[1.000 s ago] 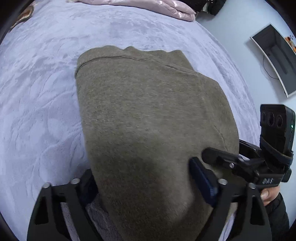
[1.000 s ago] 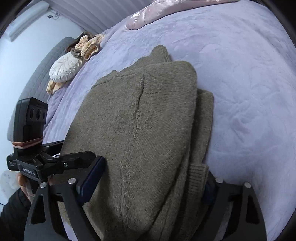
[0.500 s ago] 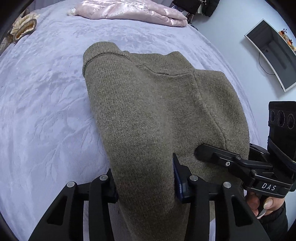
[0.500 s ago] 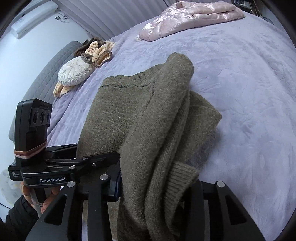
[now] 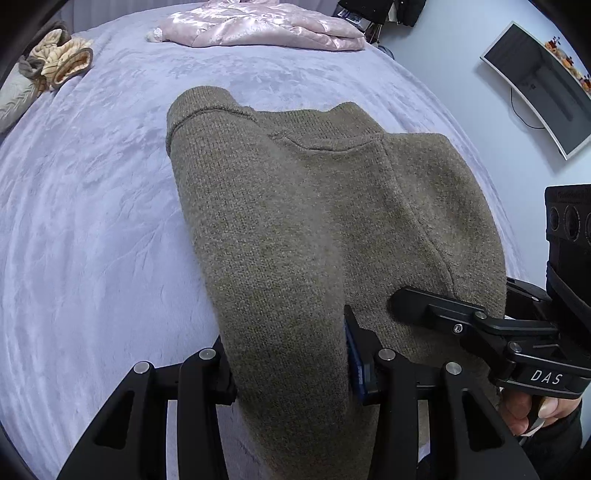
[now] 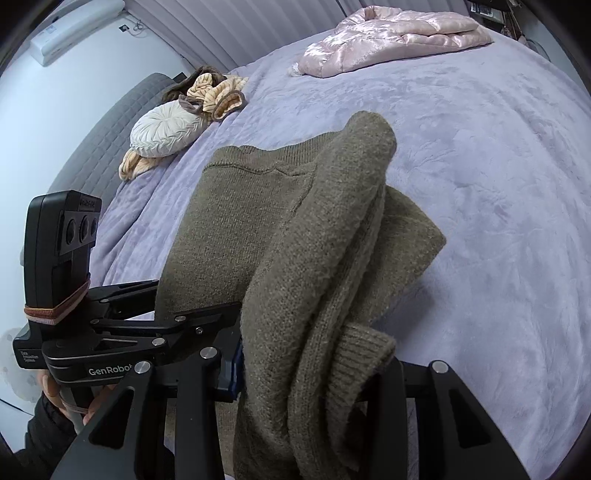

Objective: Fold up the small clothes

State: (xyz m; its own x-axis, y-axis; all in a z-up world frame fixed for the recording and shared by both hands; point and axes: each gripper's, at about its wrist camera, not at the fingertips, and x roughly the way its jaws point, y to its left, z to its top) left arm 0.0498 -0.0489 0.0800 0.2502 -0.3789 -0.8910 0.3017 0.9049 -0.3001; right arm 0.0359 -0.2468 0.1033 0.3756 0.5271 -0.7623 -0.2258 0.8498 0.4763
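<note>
Left wrist: sweater (image 5: 314, 229) pinched inside left tool (image 5: 290, 363).

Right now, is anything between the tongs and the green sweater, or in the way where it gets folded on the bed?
No. Both the left tongs and the right tongs are already clamped on the sweater. The purple bedspread around it looks bare; the pink jacket lies far off.
</note>
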